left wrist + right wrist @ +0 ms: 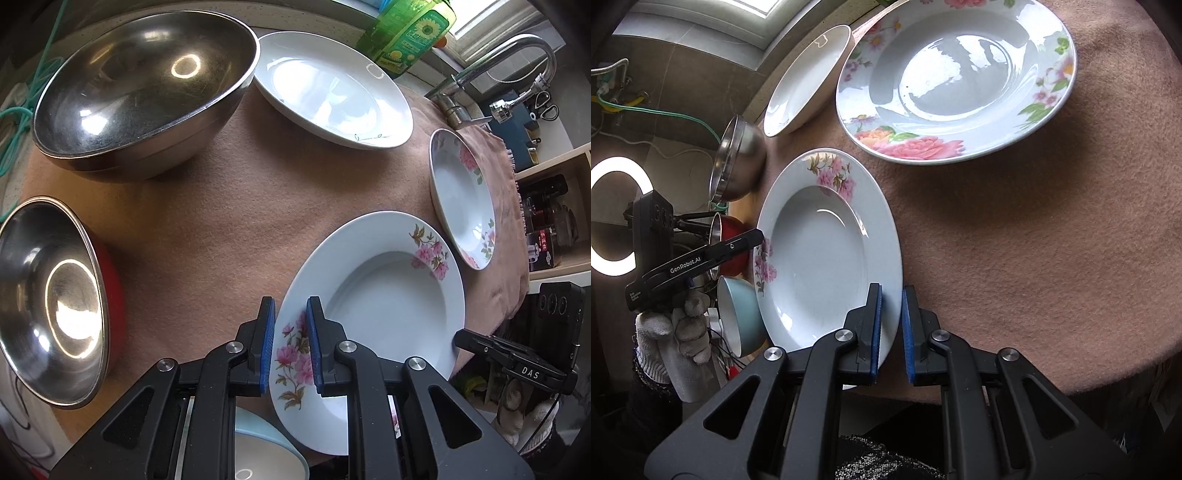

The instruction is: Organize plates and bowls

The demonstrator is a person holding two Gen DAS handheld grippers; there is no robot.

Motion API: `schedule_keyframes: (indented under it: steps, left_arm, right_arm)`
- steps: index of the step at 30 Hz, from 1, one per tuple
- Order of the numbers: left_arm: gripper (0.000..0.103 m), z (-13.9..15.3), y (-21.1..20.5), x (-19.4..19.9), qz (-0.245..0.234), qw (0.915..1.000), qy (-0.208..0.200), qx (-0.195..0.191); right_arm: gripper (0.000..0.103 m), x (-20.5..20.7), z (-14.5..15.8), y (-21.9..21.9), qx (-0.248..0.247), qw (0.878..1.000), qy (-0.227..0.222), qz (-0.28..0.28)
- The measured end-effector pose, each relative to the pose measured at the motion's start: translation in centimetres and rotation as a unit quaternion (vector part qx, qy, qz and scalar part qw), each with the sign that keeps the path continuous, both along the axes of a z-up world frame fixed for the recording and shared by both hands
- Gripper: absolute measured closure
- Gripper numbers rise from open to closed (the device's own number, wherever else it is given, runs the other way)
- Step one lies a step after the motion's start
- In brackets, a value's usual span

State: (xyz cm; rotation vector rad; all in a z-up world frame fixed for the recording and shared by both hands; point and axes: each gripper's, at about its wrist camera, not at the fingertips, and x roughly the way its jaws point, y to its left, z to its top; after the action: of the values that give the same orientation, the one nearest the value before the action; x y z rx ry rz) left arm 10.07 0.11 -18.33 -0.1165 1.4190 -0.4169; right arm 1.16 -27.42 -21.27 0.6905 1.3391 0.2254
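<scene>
A white deep plate with pink flowers (388, 295) (820, 254) lies on the brown cloth (221, 221). My left gripper (290, 343) straddles its near rim, the blue pads narrowly apart with the rim between them. My right gripper (891, 332) straddles the opposite rim the same way. Whether either pad presses the rim I cannot tell. A second flowered plate (461, 199) (956, 77) lies beyond, and a plain white plate (332, 88) (809, 81) lies further back.
A large steel bowl (144, 88) stands at the back left. A steel bowl with a red outside (51, 306) is at the left. A pale blue bowl (266, 454) (738, 314) is by the near edge. A faucet (498, 70) and green bottle (413, 29) stand behind.
</scene>
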Motion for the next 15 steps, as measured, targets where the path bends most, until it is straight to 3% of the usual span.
schedule_keyframes:
  steps: [15]
  left_arm:
    - [0.086,0.08,-0.33,-0.38,0.004,0.9999,-0.007,0.006]
  right_arm:
    - [0.092,-0.16,0.09,0.44,-0.012,1.000,-0.007,0.010]
